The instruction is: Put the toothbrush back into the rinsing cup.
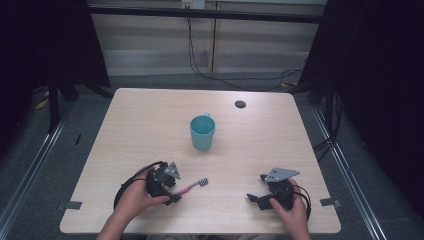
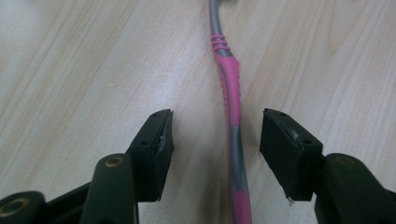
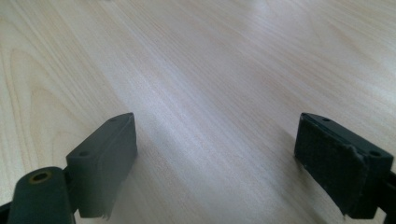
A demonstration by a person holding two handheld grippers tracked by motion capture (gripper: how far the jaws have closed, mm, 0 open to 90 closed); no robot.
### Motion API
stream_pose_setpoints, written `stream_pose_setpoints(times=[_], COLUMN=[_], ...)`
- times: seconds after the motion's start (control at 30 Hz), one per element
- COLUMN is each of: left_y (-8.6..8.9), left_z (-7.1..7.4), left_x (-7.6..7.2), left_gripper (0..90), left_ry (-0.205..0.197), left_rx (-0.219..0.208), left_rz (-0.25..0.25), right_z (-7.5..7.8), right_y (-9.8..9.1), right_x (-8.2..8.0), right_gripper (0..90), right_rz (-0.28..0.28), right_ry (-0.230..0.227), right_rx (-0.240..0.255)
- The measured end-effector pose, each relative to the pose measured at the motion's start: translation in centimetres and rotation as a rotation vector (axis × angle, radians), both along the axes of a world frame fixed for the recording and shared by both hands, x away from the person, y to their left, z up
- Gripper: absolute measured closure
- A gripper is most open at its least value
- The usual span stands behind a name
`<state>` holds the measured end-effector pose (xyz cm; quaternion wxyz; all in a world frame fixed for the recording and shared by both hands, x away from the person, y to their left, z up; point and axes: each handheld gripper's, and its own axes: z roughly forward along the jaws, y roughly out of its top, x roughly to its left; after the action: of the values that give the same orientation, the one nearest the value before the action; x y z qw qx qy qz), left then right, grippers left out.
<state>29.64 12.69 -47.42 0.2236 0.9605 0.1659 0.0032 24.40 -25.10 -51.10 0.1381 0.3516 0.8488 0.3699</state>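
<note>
A pink and grey toothbrush (image 1: pixel 192 186) lies flat on the wooden table (image 1: pixel 150 120), bristle end pointing right and slightly away. My left gripper (image 1: pixel 176 191) is low over its handle end. In the left gripper view the handle (image 2: pixel 232 107) runs between the two jaws of that gripper (image 2: pixel 218 117), nearer the right pad, with a gap on each side, so the gripper is open. My right gripper (image 1: pixel 256 187) rests near the front right of the table. In its own view it (image 3: pixel 217 122) stands wide open over bare wood.
A teal cup (image 1: pixel 202 132) stands upright near the middle of the table, beyond both grippers. A dark round cable hole (image 1: pixel 240 104) sits at the back right. Cables hang down behind the table's far edge.
</note>
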Motion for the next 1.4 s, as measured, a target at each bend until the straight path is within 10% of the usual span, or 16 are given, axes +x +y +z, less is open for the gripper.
stream_pose_setpoints(times=[1.4], left_y=[-5.6], left_z=[0.8], left_x=[2.3], left_gripper=[71.7], left_ry=[0.158], left_rx=[0.183], left_rz=[-0.004], right_z=[0.0], right_y=[0.0], right_x=[0.0], right_gripper=[12.6], right_rz=[0.000], right_ry=[0.001], right_rx=[0.000])
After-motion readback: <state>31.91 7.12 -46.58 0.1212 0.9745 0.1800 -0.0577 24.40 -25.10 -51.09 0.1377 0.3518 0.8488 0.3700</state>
